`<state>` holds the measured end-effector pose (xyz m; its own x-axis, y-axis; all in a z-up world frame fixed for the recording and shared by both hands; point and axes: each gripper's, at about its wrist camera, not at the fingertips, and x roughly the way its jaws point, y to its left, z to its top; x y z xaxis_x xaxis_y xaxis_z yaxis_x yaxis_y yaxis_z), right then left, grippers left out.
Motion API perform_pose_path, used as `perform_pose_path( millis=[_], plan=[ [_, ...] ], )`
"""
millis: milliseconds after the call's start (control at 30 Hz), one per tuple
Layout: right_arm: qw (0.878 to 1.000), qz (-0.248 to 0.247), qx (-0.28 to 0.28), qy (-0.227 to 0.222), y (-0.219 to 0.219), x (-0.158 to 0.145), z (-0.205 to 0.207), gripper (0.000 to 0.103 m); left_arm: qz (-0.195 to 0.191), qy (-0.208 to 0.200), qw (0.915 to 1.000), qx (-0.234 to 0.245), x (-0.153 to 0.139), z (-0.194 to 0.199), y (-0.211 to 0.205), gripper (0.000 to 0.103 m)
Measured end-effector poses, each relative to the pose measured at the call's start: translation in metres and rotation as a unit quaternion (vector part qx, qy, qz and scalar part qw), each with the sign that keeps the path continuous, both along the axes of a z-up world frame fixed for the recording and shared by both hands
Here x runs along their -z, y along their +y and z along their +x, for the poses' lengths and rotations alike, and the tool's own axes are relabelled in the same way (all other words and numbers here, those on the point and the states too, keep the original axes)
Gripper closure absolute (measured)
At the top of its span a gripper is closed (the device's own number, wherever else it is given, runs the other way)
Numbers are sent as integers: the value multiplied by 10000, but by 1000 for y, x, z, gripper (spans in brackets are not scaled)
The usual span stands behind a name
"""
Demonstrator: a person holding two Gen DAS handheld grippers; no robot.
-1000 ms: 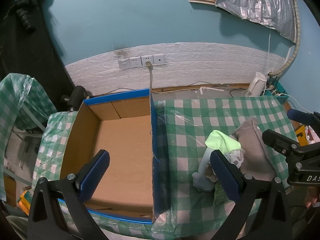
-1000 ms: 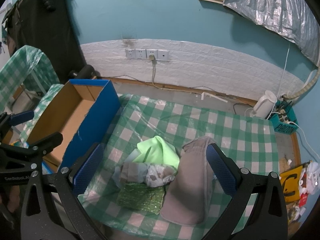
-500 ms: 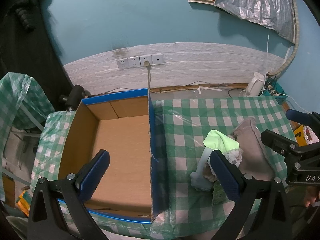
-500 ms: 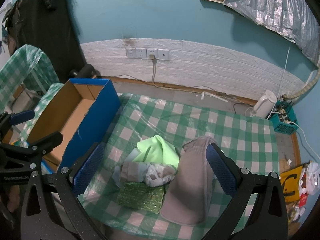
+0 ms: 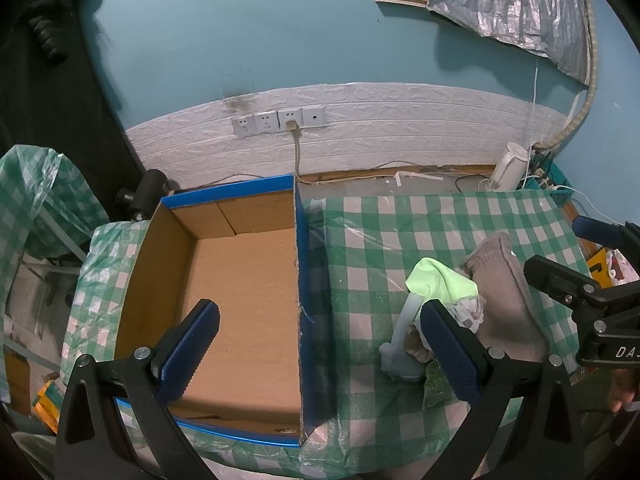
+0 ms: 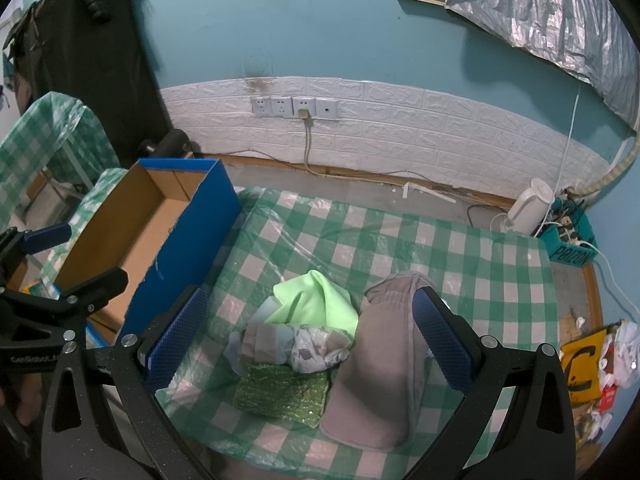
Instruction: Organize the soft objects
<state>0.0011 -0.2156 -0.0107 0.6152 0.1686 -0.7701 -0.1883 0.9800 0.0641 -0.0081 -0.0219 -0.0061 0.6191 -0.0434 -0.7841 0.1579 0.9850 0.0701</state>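
A pile of soft things lies on the green checked tablecloth [image 6: 360, 236]: a light green cloth [image 6: 316, 304], a crumpled patterned cloth [image 6: 312, 350], a sparkly green pad [image 6: 280, 394] and a long taupe mitt [image 6: 384, 360]. The pile also shows in the left wrist view, with the green cloth [image 5: 440, 284] and the mitt [image 5: 504, 292]. An empty blue cardboard box [image 5: 240, 292] stands to the left of the pile. My left gripper [image 5: 320, 354] is open, above the box's right wall. My right gripper [image 6: 308, 338] is open, above the pile, touching nothing.
A white wall panel with sockets [image 6: 296, 107] and a plugged cable runs behind the table. A white kettle [image 6: 528, 204] and a teal crate [image 6: 570, 236] stand on the floor at the far right. A checked cloth over furniture [image 5: 36, 192] is at left.
Both views have shifted only very slightly. Both grippers stay open and the pile has not moved.
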Motion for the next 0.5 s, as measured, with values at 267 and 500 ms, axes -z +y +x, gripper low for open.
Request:
perform_pose_path(
  millis=[267,500],
  plan=[
    [10000,0,-15,3,0,0,-3,2,4,9,10000,3,1,0,1,2],
    [10000,-9,-3,11,-1,0,-3,2,-3,17,10000,4,1,0,0,2]
  ],
)
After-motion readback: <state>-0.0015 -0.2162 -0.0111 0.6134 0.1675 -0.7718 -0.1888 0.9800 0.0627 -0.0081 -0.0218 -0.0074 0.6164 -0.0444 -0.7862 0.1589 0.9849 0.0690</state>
